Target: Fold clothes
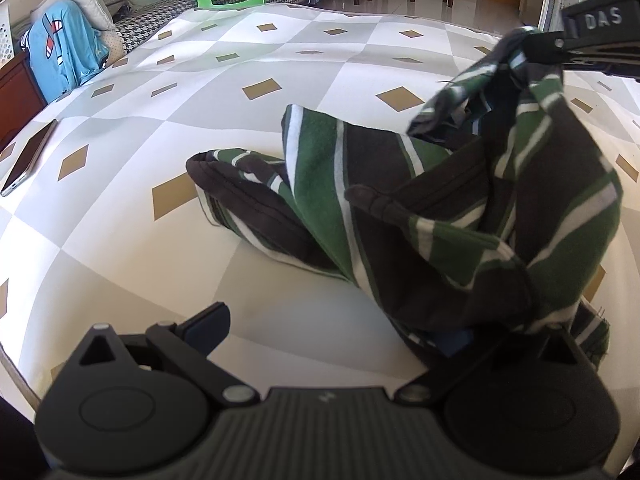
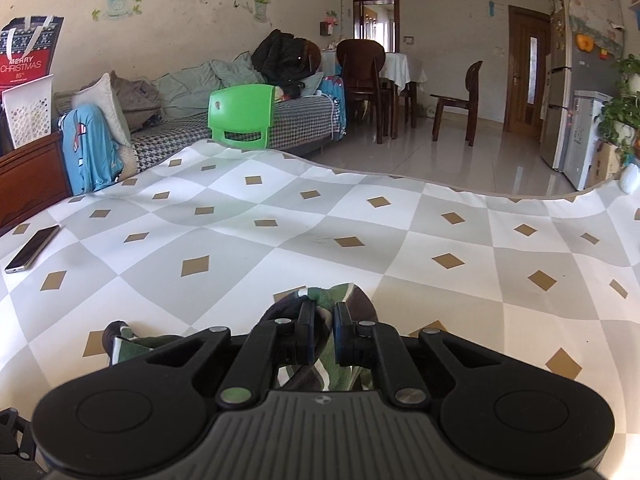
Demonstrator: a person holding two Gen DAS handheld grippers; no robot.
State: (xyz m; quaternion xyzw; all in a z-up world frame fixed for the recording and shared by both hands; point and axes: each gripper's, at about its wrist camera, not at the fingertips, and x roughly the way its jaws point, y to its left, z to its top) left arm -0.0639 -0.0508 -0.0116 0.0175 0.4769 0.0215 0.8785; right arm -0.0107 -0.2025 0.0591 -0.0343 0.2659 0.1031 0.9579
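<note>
green striped garment bunched on the checkered tabletop, right gripper clamped on a raised fold, left gripper spread wide, cloth draped over one finger, phone well apart

One striped garment lies on one worktop, with one phone near its left edge. Two grippers are in view, the left and the right. Beyond stand one green plastic chair, two dark wooden chairs, one white basket and one fridge
</note>
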